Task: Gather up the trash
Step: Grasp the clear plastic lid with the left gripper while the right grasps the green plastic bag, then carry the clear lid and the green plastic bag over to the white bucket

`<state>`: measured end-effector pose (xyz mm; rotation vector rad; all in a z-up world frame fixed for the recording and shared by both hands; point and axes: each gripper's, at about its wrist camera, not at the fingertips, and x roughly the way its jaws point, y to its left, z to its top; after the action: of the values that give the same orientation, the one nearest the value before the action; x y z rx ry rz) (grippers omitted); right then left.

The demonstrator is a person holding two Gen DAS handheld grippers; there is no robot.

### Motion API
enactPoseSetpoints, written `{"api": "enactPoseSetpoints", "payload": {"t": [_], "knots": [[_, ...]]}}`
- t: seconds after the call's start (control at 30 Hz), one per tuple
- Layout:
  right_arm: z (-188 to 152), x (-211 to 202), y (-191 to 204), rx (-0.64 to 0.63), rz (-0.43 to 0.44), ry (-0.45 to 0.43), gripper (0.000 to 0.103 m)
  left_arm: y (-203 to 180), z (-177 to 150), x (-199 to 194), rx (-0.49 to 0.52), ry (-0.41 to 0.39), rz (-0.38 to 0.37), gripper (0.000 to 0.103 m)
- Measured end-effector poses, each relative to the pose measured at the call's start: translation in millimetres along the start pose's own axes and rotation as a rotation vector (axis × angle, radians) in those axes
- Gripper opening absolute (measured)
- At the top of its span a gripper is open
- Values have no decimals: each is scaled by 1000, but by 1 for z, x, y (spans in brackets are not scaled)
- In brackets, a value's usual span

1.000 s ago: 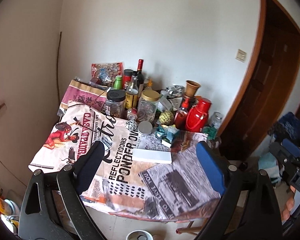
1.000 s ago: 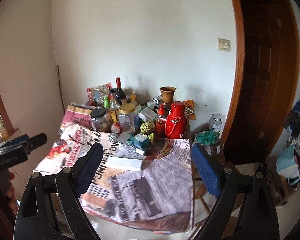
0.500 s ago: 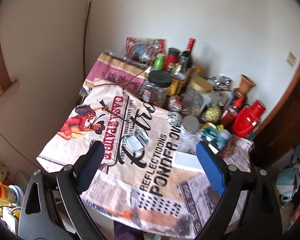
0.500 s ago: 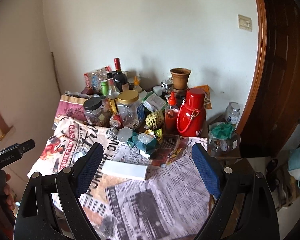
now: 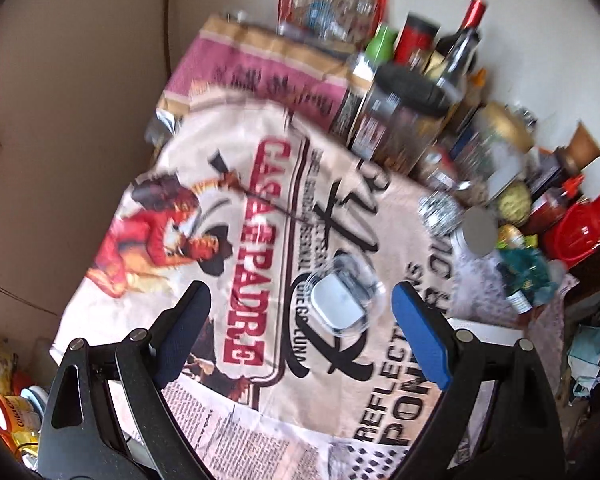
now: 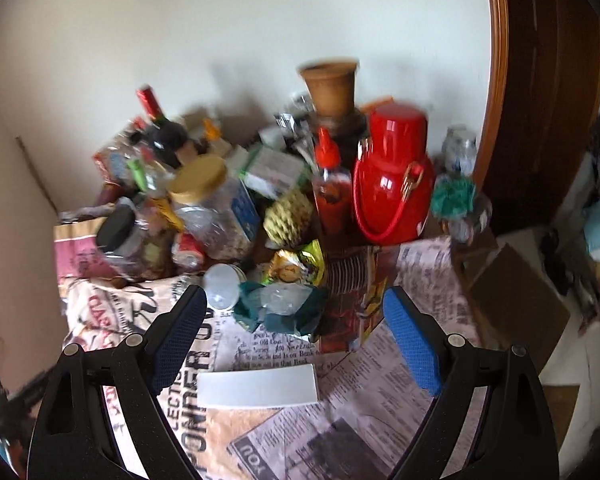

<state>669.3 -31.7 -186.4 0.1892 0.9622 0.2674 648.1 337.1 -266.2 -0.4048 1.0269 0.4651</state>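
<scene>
A clear plastic cup with a white lid (image 5: 339,301) lies on the printed tablecloth (image 5: 236,264). My left gripper (image 5: 300,328) hangs open above the cloth, and the cup lies just ahead of its jaws, nearer the blue right finger. In the right wrist view a crumpled teal and clear wrapper (image 6: 278,308) and a yellow-green snack wrapper (image 6: 296,266) lie ahead of my right gripper (image 6: 296,340), which is open and holds nothing. A white flat box (image 6: 258,386) lies between and below its fingers on the cloth. A foil ball (image 5: 440,210) sits further back.
Jars, bottles, a red jug (image 6: 392,184), a clay pot (image 6: 332,84) and a red-capped sauce bottle (image 6: 330,188) crowd the table's far side against the wall. A dark wooden door (image 6: 548,92) stands at the right. Boxes and clutter lie on the floor at right.
Both grippers have come down and closer to the table, tilting further downward. The left one swung left over the plastic cup; the right one closed in on the wrappers and white box.
</scene>
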Motion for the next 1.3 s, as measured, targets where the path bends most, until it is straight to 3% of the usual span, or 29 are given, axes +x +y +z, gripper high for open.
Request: {"api": "enactPoseSetpoints", "payload": {"t": [0.3, 0.47, 0.53, 0.6, 0.7, 0.8, 0.87, 0.9, 0.93, 1.3], "knots": [[-13, 83, -15, 163, 18, 152, 88, 8, -10, 73, -20, 149, 2, 72], [-22, 107, -21, 257, 59, 213, 86, 4, -10, 94, 12, 181, -7, 49], [-24, 112, -18, 246, 70, 236, 80, 2, -10, 100, 25, 185, -12, 42], [-24, 118, -13, 211, 93, 263, 65, 0, -9, 104, 30, 191, -20, 35], [-24, 119, -7, 172, 86, 252, 62, 0, -8, 105, 23, 174, -32, 33], [-24, 118, -1, 133, 77, 248, 54, 0, -8, 106, 8, 158, -59, 23], [-24, 120, 2, 109, 72, 257, 45, 0, -3, 109, 1, 165, -101, 7], [-25, 120, 2, 106, 76, 261, 35, -1, -3, 112, 1, 181, -137, 6], [-25, 120, 2, 106, 80, 263, 33, -2, -2, 113, 8, 183, -140, 4], [-23, 78, 7, 32, 100, 195, 24, -42, -9, 84, 82, 122, -126, 1]]}}
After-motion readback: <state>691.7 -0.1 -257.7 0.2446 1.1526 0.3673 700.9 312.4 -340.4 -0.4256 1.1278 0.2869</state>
